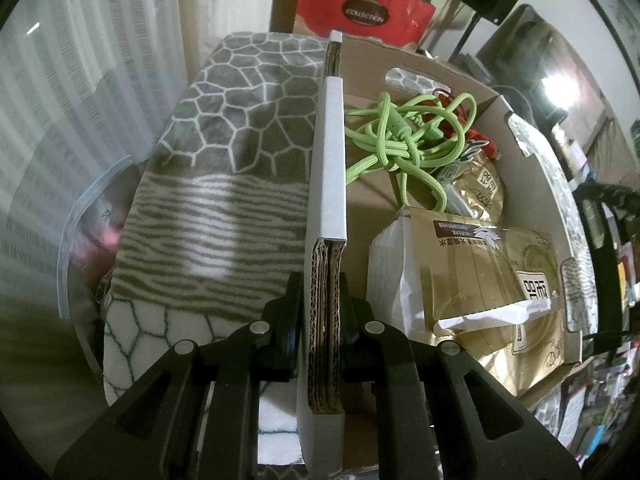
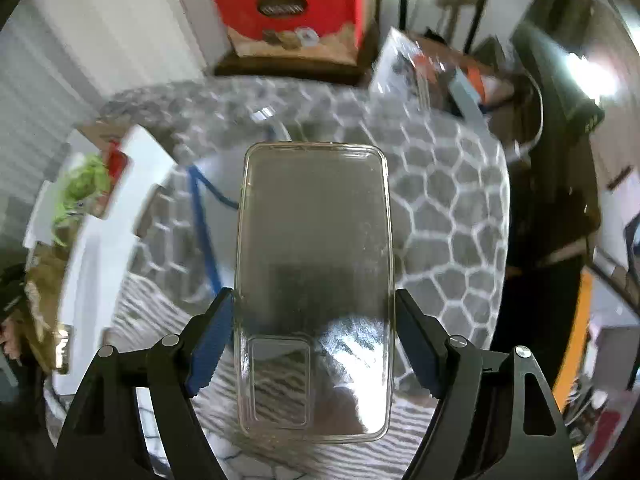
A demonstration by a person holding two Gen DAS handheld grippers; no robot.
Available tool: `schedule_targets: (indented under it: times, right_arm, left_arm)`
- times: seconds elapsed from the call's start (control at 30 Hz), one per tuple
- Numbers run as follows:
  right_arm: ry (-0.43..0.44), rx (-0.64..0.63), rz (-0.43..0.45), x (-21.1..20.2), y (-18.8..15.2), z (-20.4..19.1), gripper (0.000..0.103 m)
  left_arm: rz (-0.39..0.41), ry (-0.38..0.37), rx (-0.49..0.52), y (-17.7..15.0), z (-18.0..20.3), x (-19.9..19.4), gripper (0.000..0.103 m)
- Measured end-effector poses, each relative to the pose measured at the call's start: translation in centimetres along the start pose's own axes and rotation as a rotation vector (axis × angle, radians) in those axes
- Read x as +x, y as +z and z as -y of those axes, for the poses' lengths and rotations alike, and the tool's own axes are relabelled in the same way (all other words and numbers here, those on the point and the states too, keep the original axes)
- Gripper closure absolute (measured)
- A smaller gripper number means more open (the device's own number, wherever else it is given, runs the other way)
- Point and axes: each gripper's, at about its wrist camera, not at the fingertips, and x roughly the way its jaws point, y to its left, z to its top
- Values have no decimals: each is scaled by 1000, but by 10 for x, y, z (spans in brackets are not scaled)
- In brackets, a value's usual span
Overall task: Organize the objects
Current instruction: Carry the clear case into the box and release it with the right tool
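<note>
Over patterned blanket [image 2: 452,216]: clear phone case [image 2: 314,288] grasped across its width in right tool [image 2: 314,340], long axis pointing away, cardboard box [image 1: 500,120] off to the left, its wall clenched by nearer left tool [image 1: 325,312].

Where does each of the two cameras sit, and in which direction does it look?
Left wrist view: sits on the left tongs, looking steeply down along them at the cardboard box; the tongs pinch the box wall; a green cord and gold packets lie inside.
Right wrist view: sits on the right tongs, looking steeply down; they hold a clear phone case by its long edges above the blanket.
Both views show only tongs, no hand. They share the patterned blanket, the red box behind and the cardboard box.
</note>
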Motion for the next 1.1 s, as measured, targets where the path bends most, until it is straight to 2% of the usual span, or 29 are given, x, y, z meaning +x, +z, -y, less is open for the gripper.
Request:
schedule_targets:
  times: [0.13, 0.3, 0.4, 0.6, 0.8, 1.1]
  right_arm:
    - [22, -89, 39, -26, 18, -35, 24]
    - [65, -237, 60, -43, 43, -108, 24]
    - [85, -317, 51, -38, 53, -156, 24]
    - [132, -431, 9, -13, 66, -226, 24]
    - [144, -485, -29, 14, 72, -253, 24]
    - [81, -626, -95, 53, 58, -273, 23]
  left_arm:
    - [0, 0, 0, 0, 0, 0, 91]
    - [1, 0, -1, 0, 0, 0, 91]
    - [0, -1, -1, 0, 0, 0, 91]
    - [0, -1, -2, 0, 0, 0, 91]
    - [1, -1, -3, 0, 0, 0, 91]
    - [1, -2, -5, 0, 0, 0, 91]
